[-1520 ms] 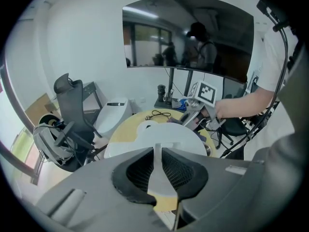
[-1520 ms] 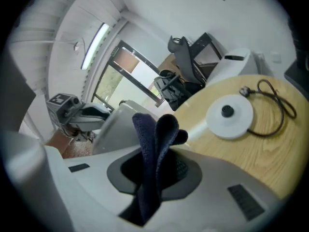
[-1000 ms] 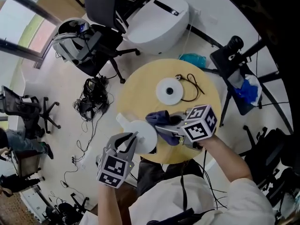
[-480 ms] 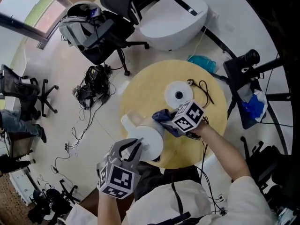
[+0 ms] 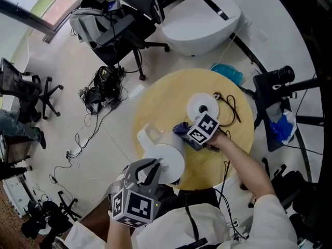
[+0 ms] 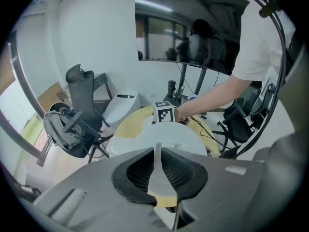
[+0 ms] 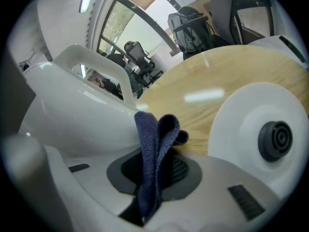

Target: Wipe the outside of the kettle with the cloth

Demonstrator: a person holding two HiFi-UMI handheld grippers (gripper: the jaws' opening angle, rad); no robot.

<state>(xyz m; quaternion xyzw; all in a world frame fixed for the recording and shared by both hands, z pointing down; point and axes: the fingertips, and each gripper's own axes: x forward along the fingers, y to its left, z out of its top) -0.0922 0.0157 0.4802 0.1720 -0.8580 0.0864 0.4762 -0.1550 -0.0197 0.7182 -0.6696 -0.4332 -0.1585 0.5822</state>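
At the far left of the head view, a black office chair (image 5: 23, 95) and a tangle of cables (image 5: 101, 90) were seen on the floor, well apart from the round wooden table (image 5: 155, 105). The white kettle (image 5: 168, 162) was stood at the table's near left part. Its handle was clamped between the nearly closed jaws of the left gripper (image 6: 158, 170), by which it was partly hidden from above. To the right, the dark blue cloth (image 7: 154, 134) was pinched in the jaws of the right gripper (image 7: 154, 173) and laid against the kettle's side, near the white kettle base (image 5: 199, 105). Much of the cloth was covered in the head view by that gripper's marker cube (image 5: 202, 128). A black cord (image 5: 231, 105) was laid right of the base. Compared with a second before, the right gripper had been lowered from the kettle's top edge to its side, while the left gripper had been kept in place.
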